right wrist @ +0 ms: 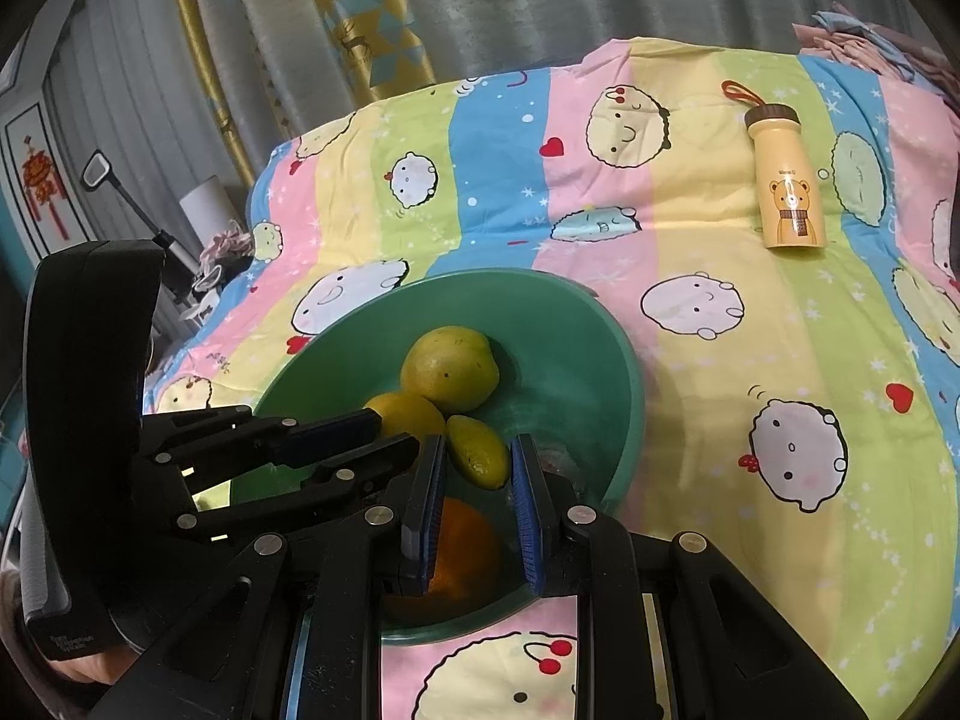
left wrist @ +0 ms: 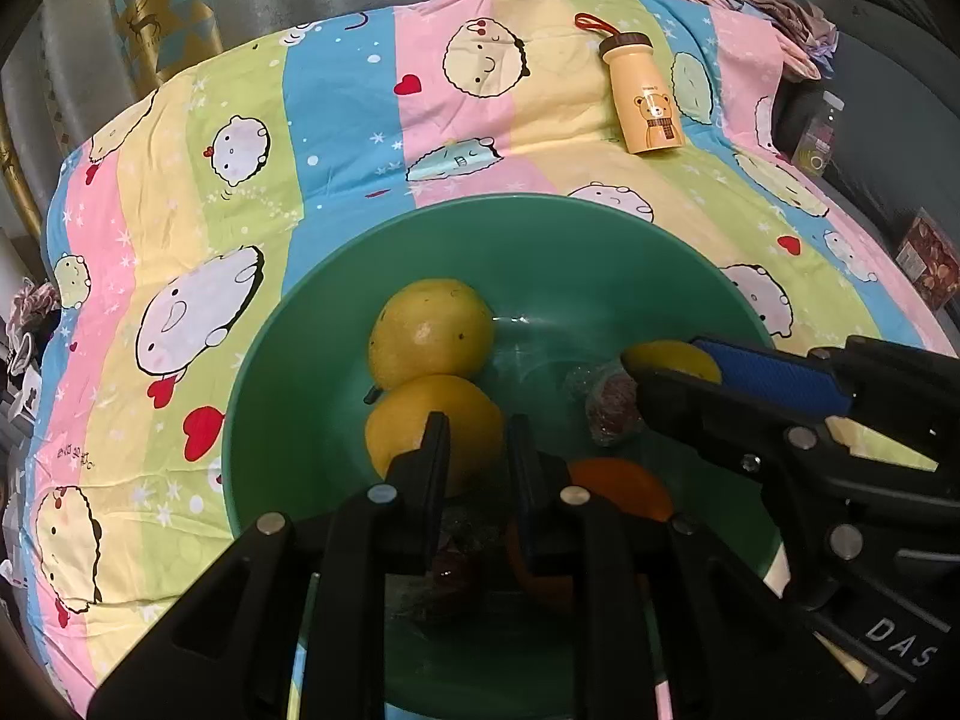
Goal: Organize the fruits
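Two black hand-held grippers hover over a round green plastic bowl (right wrist: 606,360) set near the front edge of a striped cartoon-print bedsheet (right wrist: 690,276). The fruits are already gathered in the bowl: two large yellow citrus fruits (left wrist: 431,341), a small yellow lemon (right wrist: 478,450) and an orange (left wrist: 624,489), with plastic-wrapped dark items (left wrist: 609,402). The left gripper (left wrist: 477,441) and right gripper (right wrist: 478,462) are both at their narrowest and hold nothing, suggesting placement is complete. A yellow bear-print bottle (right wrist: 786,180) lies near the far right corner, apart.
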The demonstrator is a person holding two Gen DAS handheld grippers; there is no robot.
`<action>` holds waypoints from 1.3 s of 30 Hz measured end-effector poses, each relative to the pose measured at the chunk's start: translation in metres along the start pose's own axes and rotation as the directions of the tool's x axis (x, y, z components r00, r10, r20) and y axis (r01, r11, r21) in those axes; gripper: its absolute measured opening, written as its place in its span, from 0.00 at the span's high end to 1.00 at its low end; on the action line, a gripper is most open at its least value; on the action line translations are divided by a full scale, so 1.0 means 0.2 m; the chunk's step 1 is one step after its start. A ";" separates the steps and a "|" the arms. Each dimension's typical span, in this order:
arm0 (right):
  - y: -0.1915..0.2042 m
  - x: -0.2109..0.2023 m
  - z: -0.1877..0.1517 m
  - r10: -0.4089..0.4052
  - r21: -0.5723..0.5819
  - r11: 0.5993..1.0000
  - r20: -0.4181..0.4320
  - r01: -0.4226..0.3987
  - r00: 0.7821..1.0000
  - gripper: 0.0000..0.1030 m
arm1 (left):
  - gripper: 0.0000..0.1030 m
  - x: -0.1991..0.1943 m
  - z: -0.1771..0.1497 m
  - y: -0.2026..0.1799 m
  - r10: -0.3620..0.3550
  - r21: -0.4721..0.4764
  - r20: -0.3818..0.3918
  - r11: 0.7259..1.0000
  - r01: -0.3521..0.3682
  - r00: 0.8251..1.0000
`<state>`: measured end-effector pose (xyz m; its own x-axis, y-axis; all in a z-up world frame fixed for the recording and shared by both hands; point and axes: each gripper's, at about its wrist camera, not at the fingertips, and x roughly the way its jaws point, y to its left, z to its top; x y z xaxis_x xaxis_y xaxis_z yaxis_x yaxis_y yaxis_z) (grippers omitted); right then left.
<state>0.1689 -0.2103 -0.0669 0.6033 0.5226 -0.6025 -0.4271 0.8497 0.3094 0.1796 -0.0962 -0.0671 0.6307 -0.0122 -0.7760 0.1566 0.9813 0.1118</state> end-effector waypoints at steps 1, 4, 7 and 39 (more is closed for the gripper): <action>0.00 0.00 0.00 -0.002 0.001 1.000 0.000 0.002 1.000 0.77 | 0.80 0.00 0.00 0.00 0.000 -0.002 0.001 1.000 0.000 1.000; -0.01 -0.01 0.01 -0.008 0.008 1.000 0.003 0.008 1.000 0.77 | 0.80 0.00 0.00 -0.01 0.009 -0.001 0.008 1.000 -0.009 1.000; -0.02 -0.02 0.01 -0.011 0.023 1.000 0.006 0.011 1.000 0.77 | 0.80 -0.01 0.00 -0.01 0.016 0.005 0.016 1.000 -0.016 1.000; 0.08 -0.35 -0.06 0.024 0.077 0.996 0.122 -0.034 0.992 0.27 | 0.00 -0.52 -0.36 0.17 0.015 -0.108 0.153 0.994 0.002 0.988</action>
<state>0.1117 -0.2351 -0.0279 0.6701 0.5478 -0.5008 -0.3942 0.8344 0.3852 0.0641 -0.0467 -0.0275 0.7416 -0.0268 -0.6703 0.0746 0.9963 0.0427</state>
